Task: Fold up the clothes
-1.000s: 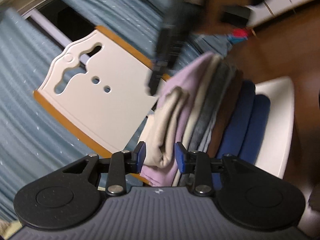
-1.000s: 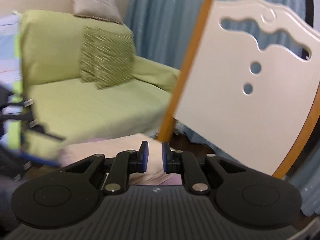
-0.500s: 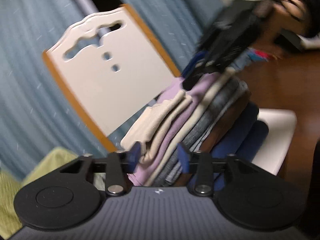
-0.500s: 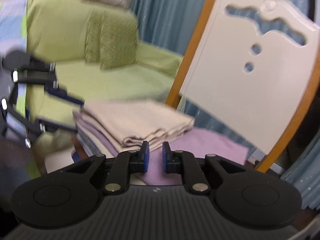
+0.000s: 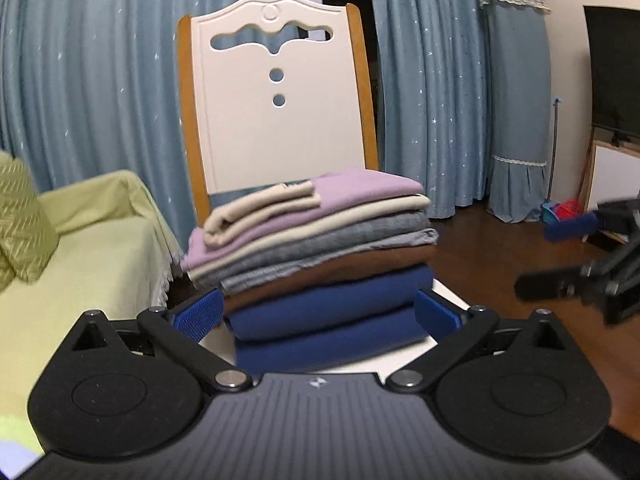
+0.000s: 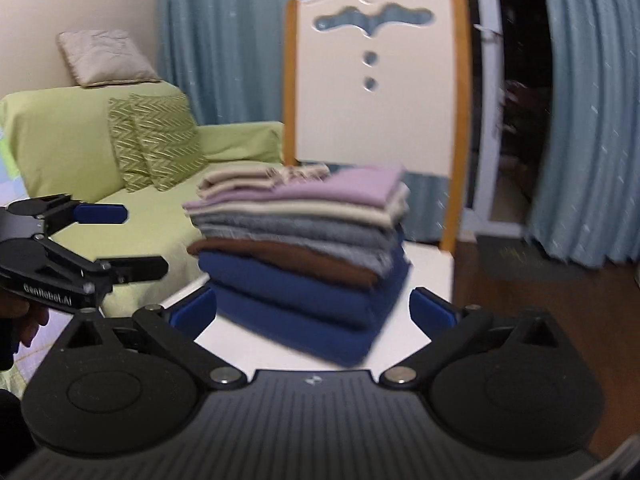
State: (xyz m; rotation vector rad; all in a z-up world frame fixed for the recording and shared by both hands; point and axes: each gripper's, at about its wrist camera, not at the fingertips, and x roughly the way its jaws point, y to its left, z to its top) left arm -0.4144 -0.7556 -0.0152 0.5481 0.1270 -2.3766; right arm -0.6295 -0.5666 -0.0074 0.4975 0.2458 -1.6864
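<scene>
Clothes (image 5: 320,248) are seen stacked, folded, straight ahead of the left claw (image 5: 318,312), whose jaws are spread wide and empty. The right claw (image 6: 312,308) is likewise released, held off the pile's right-hand corner. The stack is borne by a chair (image 5: 280,128); a sofa (image 6: 224,148) is seen beyond.

Counts, ahead of the grippers:
- 1 stack of folded clothes (image 5: 320,248), about 7 visible layers: 1 small beige piece (image 5: 260,210) on top, 1 lilac (image 5: 360,188), 1 cream, 2 grey, 1 brown, 2 blue folds at the bottom (image 5: 332,320).
- 1 white chair (image 5: 276,120); backrest has 2 round holes.
- 1 green sofa (image 6: 168,216), left of the stack.
- 3 cushions: 2 green patterned (image 6: 160,136), 1 beige (image 6: 104,58).
- 2 grippers: left gripper (image 5: 318,312), right gripper (image 6: 312,308).
</scene>
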